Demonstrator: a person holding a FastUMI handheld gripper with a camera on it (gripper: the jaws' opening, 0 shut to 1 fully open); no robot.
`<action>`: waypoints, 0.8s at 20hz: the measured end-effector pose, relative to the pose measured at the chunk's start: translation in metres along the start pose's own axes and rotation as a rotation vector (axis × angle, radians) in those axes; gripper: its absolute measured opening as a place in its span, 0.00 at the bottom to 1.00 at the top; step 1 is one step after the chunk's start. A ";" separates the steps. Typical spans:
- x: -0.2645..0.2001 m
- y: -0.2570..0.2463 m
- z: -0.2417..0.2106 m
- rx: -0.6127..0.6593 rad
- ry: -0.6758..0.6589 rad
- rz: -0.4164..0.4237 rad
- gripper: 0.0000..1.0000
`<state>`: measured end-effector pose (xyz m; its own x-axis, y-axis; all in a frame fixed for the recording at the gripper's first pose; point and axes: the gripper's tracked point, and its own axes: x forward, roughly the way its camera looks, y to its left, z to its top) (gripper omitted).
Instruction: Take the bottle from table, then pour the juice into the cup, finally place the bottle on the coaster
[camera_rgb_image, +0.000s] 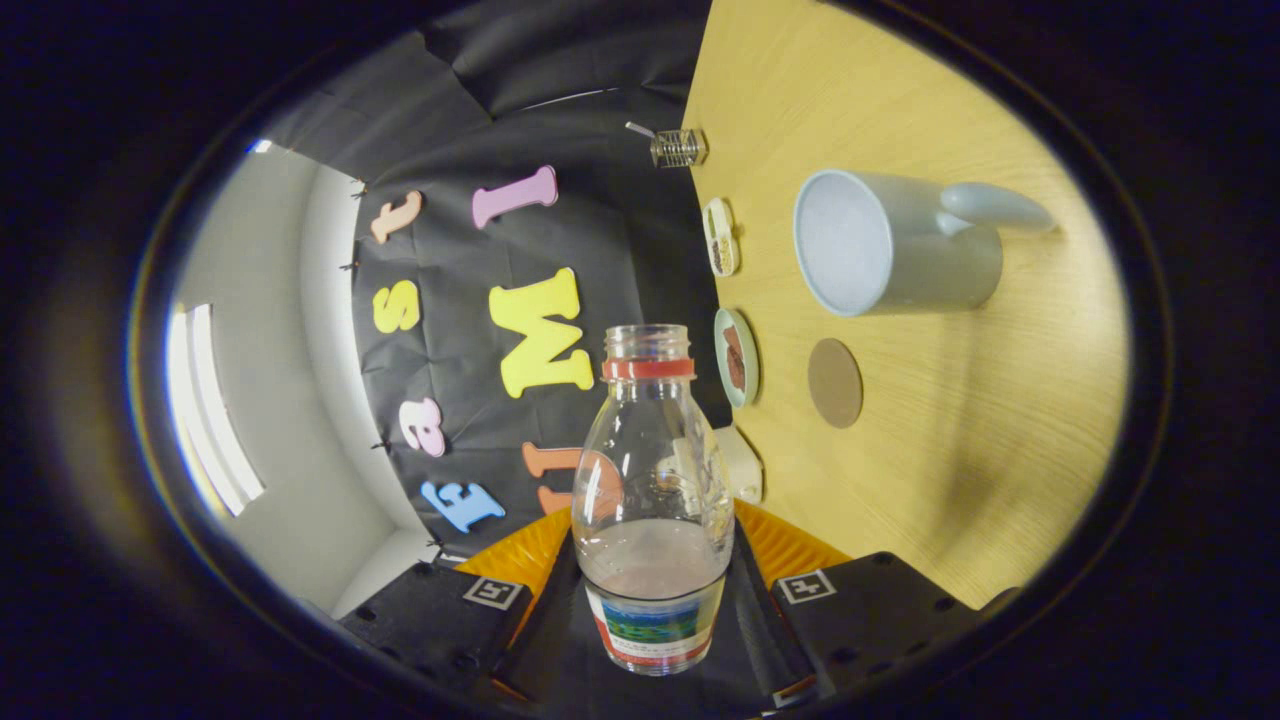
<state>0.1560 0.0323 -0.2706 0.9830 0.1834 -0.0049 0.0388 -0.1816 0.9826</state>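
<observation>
I have the gripper (652, 590) closed on the clear plastic bottle (652, 500) at the bottom centre of the frame, both orange fingers (520, 555) pressing against its lower body from either side. The bottle is uncapped, with a red ring under its open mouth, a little pale pink juice sitting low inside, and a label band at the base. The whole view is rolled, so the wooden tabletop (950, 450) fills the right side of the frame. On it, at upper right, a grey cup (890, 255) with a handle shows its open mouth toward me. Just below it lies the round brown coaster (835, 382), apart from the cup. Two small dishes (736, 357) sit along the tabletop's edge at centre.
</observation>
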 end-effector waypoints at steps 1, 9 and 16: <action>0.002 0.000 -0.002 0.018 0.010 0.008 0.78; 0.004 0.005 0.005 0.067 0.011 0.020 0.78; 0.003 -0.001 0.005 0.083 0.013 0.008 0.77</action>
<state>0.1600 0.0286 -0.2728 0.9810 0.1938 0.0060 0.0459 -0.2622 0.9639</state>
